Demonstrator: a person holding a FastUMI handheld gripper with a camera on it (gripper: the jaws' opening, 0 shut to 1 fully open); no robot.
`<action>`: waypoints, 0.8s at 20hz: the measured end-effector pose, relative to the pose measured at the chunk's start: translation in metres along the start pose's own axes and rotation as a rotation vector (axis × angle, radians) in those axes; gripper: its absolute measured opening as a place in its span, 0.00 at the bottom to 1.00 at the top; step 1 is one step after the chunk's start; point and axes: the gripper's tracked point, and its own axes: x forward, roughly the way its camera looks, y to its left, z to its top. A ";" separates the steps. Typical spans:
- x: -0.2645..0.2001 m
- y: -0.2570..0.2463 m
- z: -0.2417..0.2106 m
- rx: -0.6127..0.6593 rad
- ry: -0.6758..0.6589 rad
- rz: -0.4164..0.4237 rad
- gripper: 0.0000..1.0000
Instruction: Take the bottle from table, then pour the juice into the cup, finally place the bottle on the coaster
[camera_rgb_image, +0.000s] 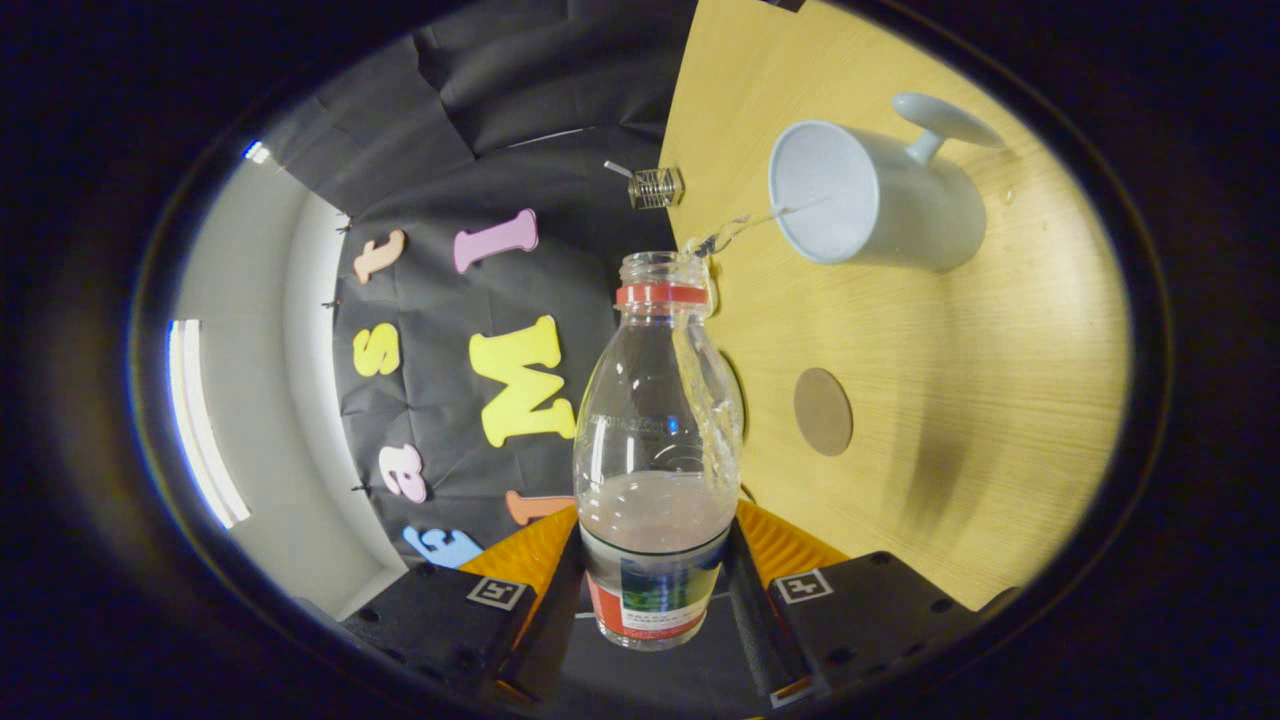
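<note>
My gripper (655, 570) is shut on a clear plastic bottle (655, 440), with one finger pressing each side of its labelled lower body. The view is rolled sideways, so the bottle is tipped over the wooden table (960, 420). The bottle has a red neck ring and no cap. A thin stream of liquid (745, 225) runs from its mouth into the pale blue-white cup (870, 195) beyond the fingers. Liquid slides along the bottle's inner wall, and some remains pooled near the label. A round brown coaster (823, 411) lies on the table between the bottle and the cup.
The booth's black cloth wall (500, 150) hangs behind the table. A small metal spring clip (655, 187) sits at the table's far edge by the cloth. A pale wall with a light strip (200, 420) lies past the cloth.
</note>
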 end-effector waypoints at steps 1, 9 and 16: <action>-0.001 0.003 0.000 0.001 0.001 0.006 0.75; -0.001 0.014 0.001 0.032 0.000 0.009 0.75; 0.003 0.019 0.004 0.090 -0.013 0.028 0.75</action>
